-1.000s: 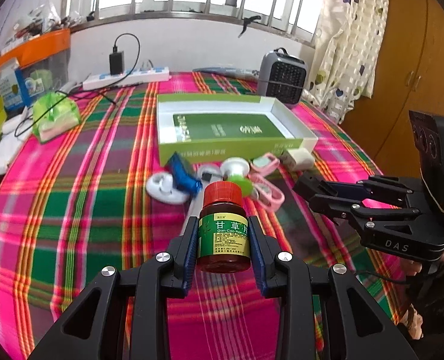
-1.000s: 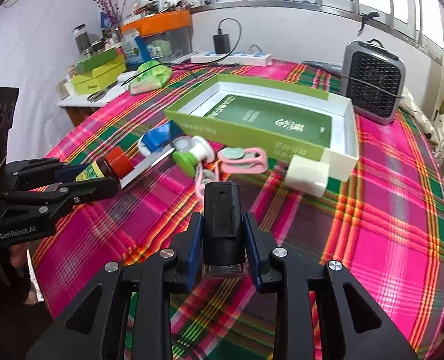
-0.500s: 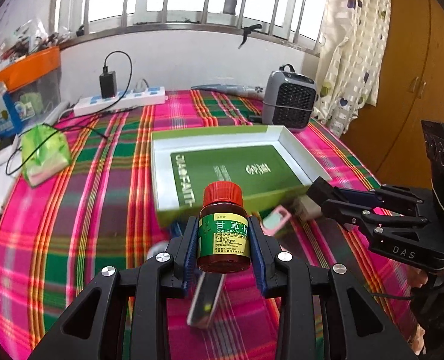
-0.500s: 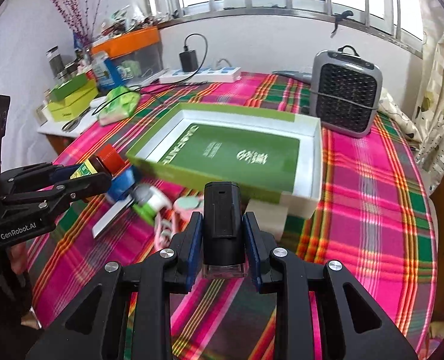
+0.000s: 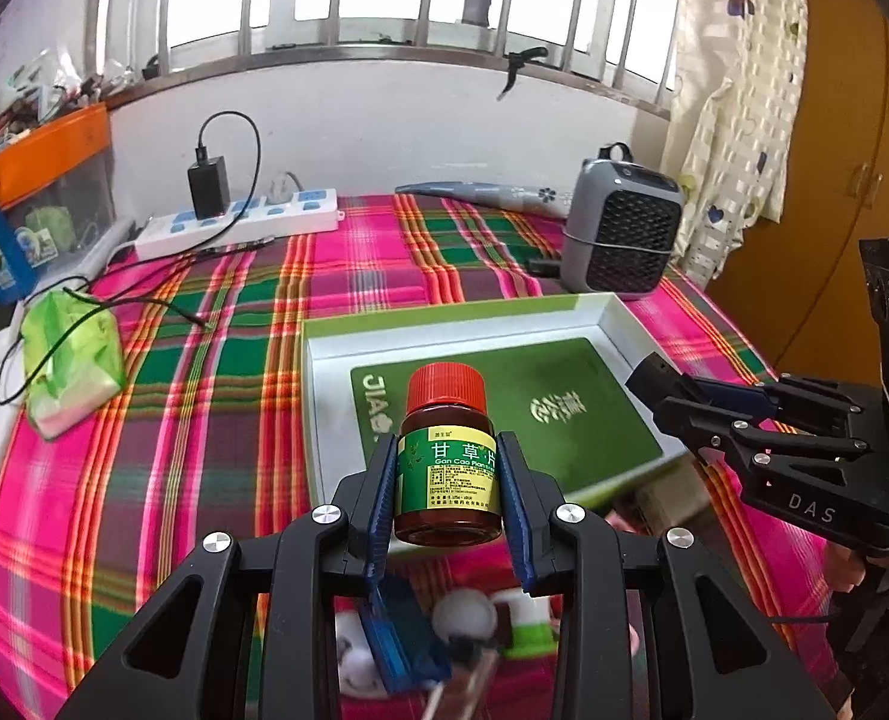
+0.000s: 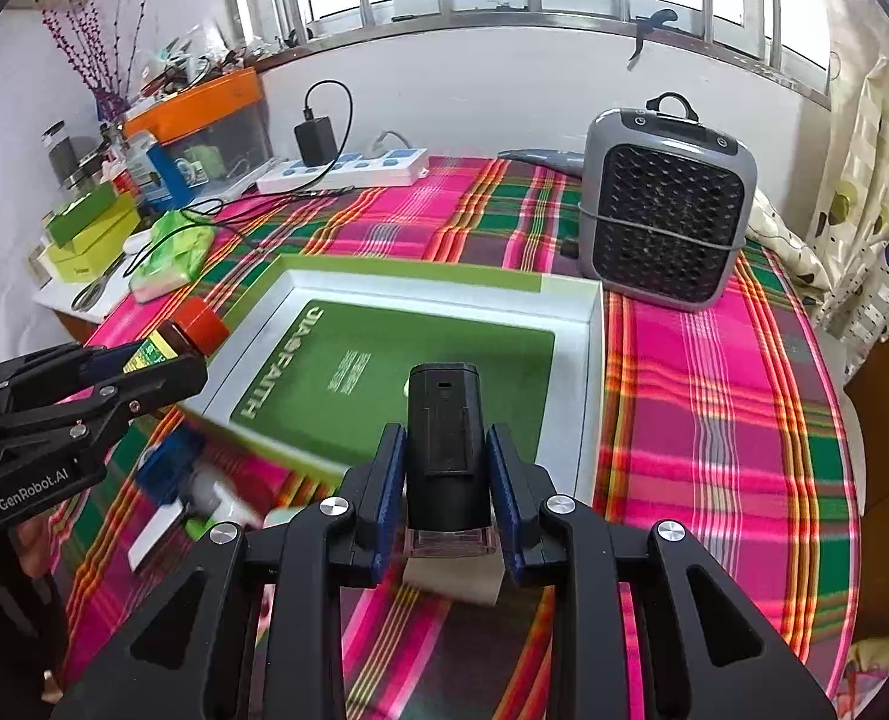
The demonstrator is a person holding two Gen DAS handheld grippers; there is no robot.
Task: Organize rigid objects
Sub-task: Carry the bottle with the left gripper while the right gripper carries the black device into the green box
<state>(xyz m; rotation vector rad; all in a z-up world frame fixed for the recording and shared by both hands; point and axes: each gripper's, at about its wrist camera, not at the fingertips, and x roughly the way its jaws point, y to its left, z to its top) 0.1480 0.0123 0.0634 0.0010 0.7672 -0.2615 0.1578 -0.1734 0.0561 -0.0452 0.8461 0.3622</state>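
Left gripper [image 5: 448, 501]: blue pads clamped on a brown medicine bottle [image 5: 447, 465], red cap up, green label facing the camera. Bottle upright, held in the air above the near edge of the green-and-white box [image 5: 615, 315]. Seen from the right wrist camera, the same gripper [image 6: 144, 369] comes in from the left with the bottle [image 6: 171, 339] at the box's [image 6: 588, 372] left side.

Right gripper [image 6: 444, 495]: closed on a black block-shaped object [image 6: 444, 444] with a clear base, held upright over the box's front rim. From the left wrist view this gripper [image 5: 672, 396] reaches in from the right, its tip over the box's right wall; the held piece is hard to make out there.

Box: open, shallow, white inner walls, a green printed card flat on its floor. It sits on the pink and green plaid tablecloth [image 5: 204, 396].

Below the left gripper, blurred: a blue item [image 5: 405, 642], white round pieces [image 5: 465, 615], something green and white [image 5: 528, 630]. Cannot tell what they are.

Behind the box: grey mesh-fronted heater [image 6: 663, 210]; white power strip [image 5: 240, 222] with a black charger [image 5: 209, 183] plugged in; green tissue pack [image 5: 72, 354] at the left.
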